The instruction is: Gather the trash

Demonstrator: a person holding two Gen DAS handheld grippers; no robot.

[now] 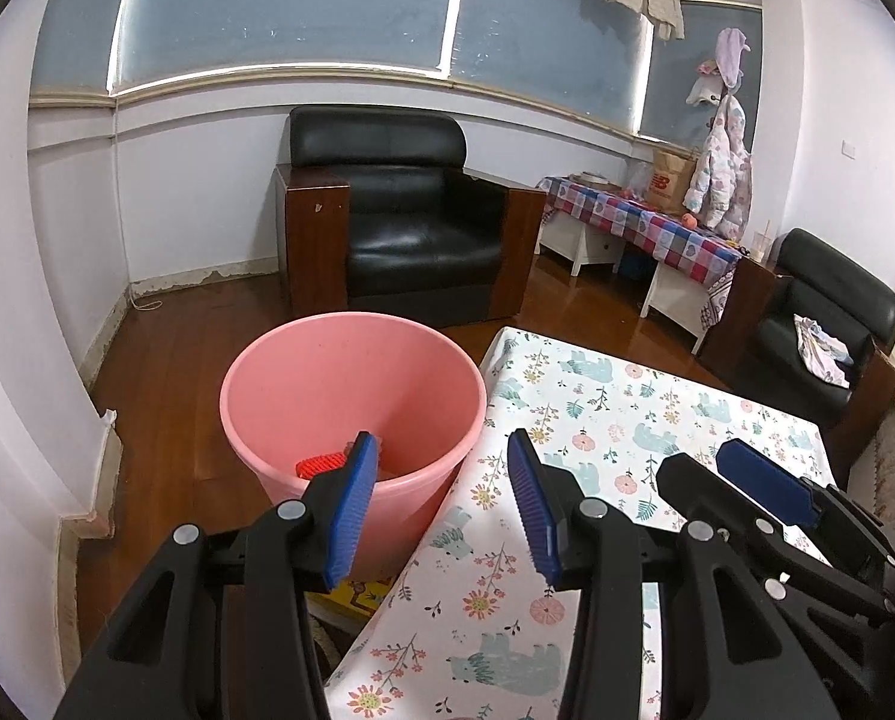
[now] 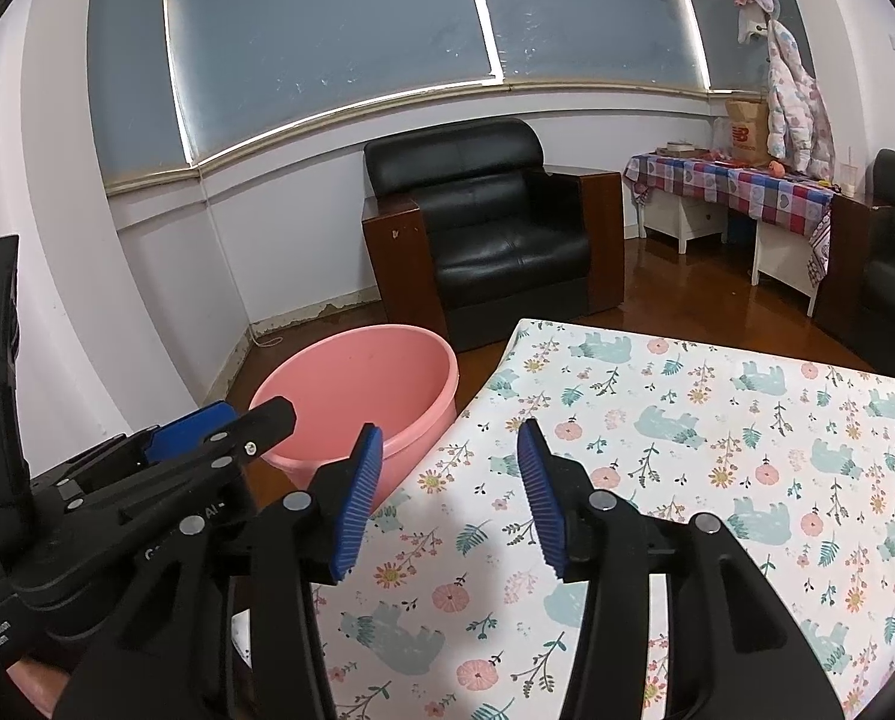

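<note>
A pink plastic bucket (image 1: 351, 384) (image 2: 357, 384) stands on the floor against the left edge of a table with a floral bear-print cloth (image 1: 627, 408) (image 2: 687, 420). A red ribbed item (image 1: 321, 465) lies at the bucket's bottom, partly hidden by my left finger. My left gripper (image 1: 441, 450) hangs open over the bucket's near rim and the table edge, with nothing between its blue pads. To its right, my right gripper (image 2: 447, 438) (image 1: 711, 468) is open and empty above the tablecloth. In the right wrist view the left gripper (image 2: 237, 417) shows at the lower left.
A black leather armchair (image 1: 411, 222) (image 2: 495, 216) stands behind the bucket under the windows. A side table with a checked cloth (image 1: 645, 222) and a second black chair (image 1: 819, 324) are at the right. Something yellow (image 1: 363, 594) lies on the floor below the table edge.
</note>
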